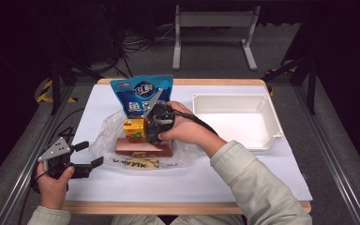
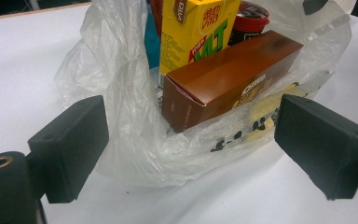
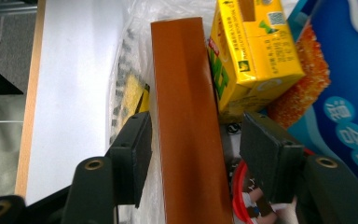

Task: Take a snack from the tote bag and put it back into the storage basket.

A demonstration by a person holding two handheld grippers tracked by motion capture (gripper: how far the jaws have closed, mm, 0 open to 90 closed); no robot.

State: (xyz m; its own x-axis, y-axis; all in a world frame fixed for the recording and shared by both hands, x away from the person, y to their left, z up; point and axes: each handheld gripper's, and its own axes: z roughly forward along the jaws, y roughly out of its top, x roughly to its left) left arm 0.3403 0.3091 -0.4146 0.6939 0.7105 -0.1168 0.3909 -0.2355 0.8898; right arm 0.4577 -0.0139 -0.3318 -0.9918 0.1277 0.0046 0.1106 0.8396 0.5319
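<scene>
Straddling the brown biscuit box (image 3: 191,126), my right tool (image 3: 193,149) stood spread, pads not yet pressing. It lay in the plastic bag (image 2: 121,93) at bench centre, lemon tea carton (image 3: 251,56) at its 12 o'clock. I judged it light and stiff, best gripped across its long sides. My left tool (image 2: 186,144) rested open at 8 o'clock.

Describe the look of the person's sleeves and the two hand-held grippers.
Both sleeves are pale grey-green cloth. Each hand-held gripper is black with blocky rectangular jaws: the left hand-held gripper carries a grey three-cornered plate; the right hand-held gripper also bears a grey plate and trails a black cable.
</scene>
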